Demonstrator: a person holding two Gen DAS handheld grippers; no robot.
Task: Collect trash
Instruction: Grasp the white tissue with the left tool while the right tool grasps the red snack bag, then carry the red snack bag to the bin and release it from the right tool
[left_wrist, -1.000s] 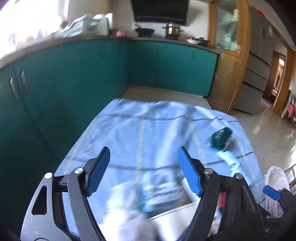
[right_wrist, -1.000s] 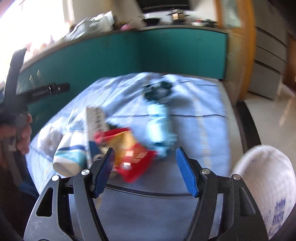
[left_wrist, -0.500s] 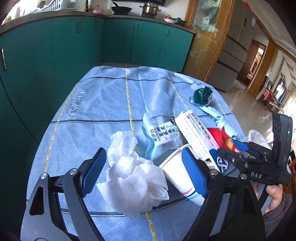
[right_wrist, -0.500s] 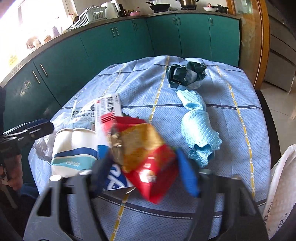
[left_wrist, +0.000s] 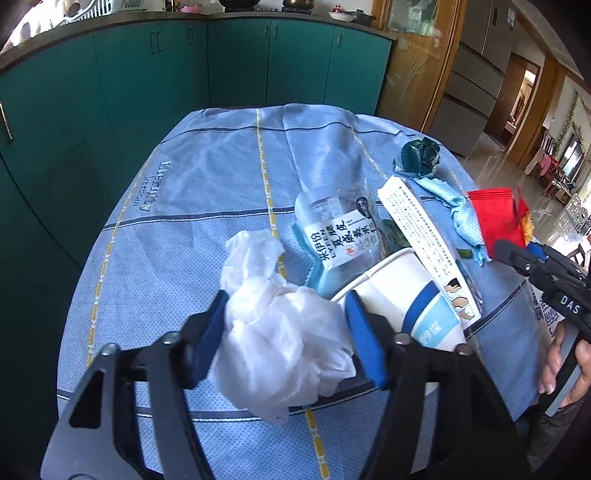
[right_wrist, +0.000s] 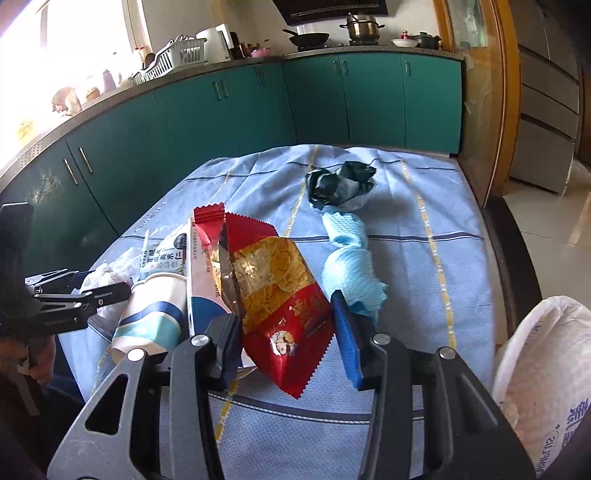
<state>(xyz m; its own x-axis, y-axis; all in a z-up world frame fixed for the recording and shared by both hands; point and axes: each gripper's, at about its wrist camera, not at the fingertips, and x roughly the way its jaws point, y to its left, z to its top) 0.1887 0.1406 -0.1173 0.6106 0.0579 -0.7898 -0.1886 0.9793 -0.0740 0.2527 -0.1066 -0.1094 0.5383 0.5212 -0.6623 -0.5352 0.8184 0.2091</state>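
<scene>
My left gripper (left_wrist: 286, 336) is closed around a crumpled white tissue wad (left_wrist: 284, 332) on the blue tablecloth (left_wrist: 184, 221). My right gripper (right_wrist: 286, 332) is closed on a red and gold snack wrapper (right_wrist: 273, 288), which stands tilted between the pads; it also shows in the left wrist view (left_wrist: 498, 218). Beside them lie a paper cup (left_wrist: 402, 299) on its side, a white box (left_wrist: 424, 236), a clear plastic packet (left_wrist: 340, 232), a light blue cloth (right_wrist: 351, 258) and a dark green crumpled bag (right_wrist: 340, 184).
A white plastic bag (right_wrist: 546, 369) hangs at the table's right edge. Teal kitchen cabinets (right_wrist: 258, 103) run behind and left of the table. A wooden door frame (right_wrist: 498, 92) and a grey fridge (left_wrist: 476, 74) stand at the right.
Both grippers came down onto the trash pile and closed in: the left around the tissue wad, the right around the red snack wrapper.
</scene>
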